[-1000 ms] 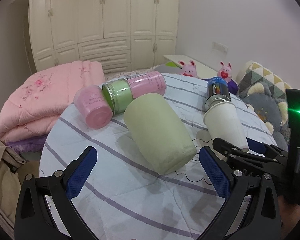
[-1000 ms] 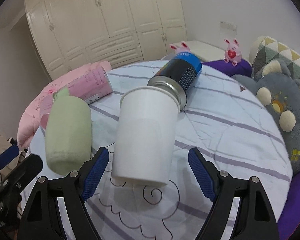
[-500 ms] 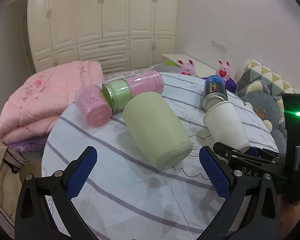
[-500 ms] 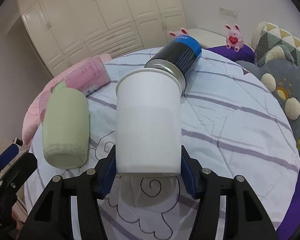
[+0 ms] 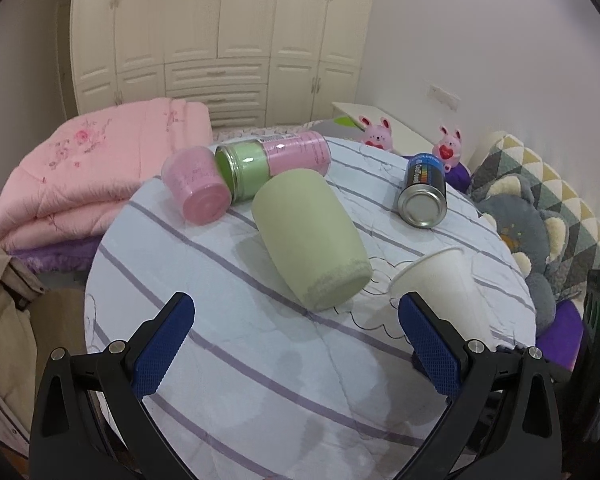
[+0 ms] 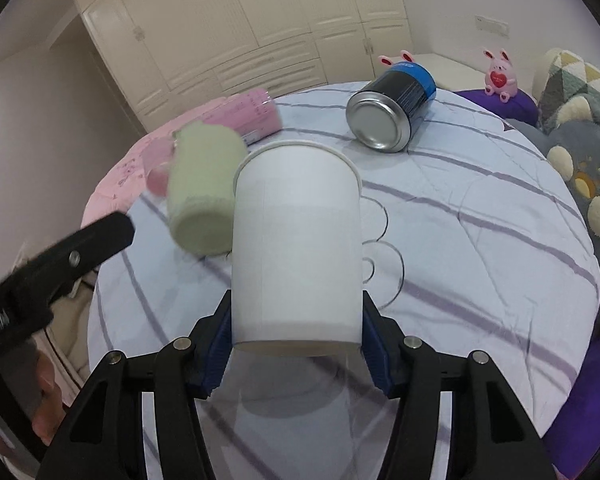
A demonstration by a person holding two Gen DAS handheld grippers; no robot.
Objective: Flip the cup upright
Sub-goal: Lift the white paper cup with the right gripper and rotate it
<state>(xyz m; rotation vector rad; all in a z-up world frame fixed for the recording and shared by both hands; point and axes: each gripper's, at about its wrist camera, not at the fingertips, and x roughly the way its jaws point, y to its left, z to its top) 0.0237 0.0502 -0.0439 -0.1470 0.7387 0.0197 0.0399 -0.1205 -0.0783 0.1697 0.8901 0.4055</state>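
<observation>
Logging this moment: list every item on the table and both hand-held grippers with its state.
White paper cup: gripped, lifted, tilted.
Pale green ceramic cup: on its side.
Blue-black metal can: on its side.
Pink plastic cup: on its side.
Pink-labelled jar, green lid: on its side.
Right hand-held gripper: shut on cup.
Left hand-held gripper: open, empty.

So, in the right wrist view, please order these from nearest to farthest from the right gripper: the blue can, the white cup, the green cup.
1. white cup: clamped between the fingers of the right gripper.
2. green cup: lying just left of the white cup.
3. blue can: lying farther back, to the right.
</observation>
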